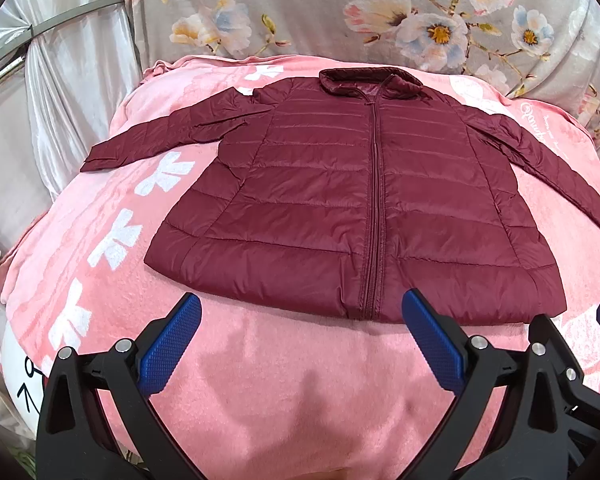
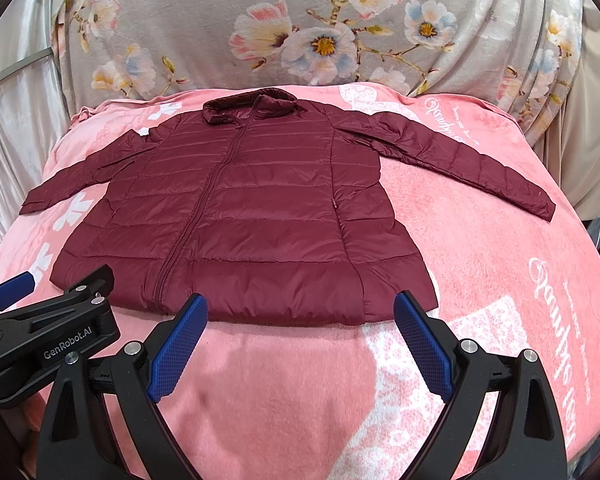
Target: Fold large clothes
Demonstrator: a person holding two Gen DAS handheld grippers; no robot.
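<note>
A dark red quilted puffer jacket (image 1: 332, 196) lies flat and zipped, front up, on a pink blanket (image 1: 284, 392), collar at the far side and both sleeves spread outward. It also shows in the right wrist view (image 2: 252, 216). My left gripper (image 1: 302, 308) is open and empty, just short of the jacket's near hem by the zipper. My right gripper (image 2: 300, 308) is open and empty, just short of the hem's right half. The left gripper also shows at the left edge of the right wrist view (image 2: 40, 320).
The pink blanket (image 2: 480, 280) with white prints covers a raised bed-like surface. A grey floral cloth (image 2: 300, 28) hangs behind it. Pale satin curtains (image 1: 60, 60) hang at the left. The blanket falls away at left and right edges.
</note>
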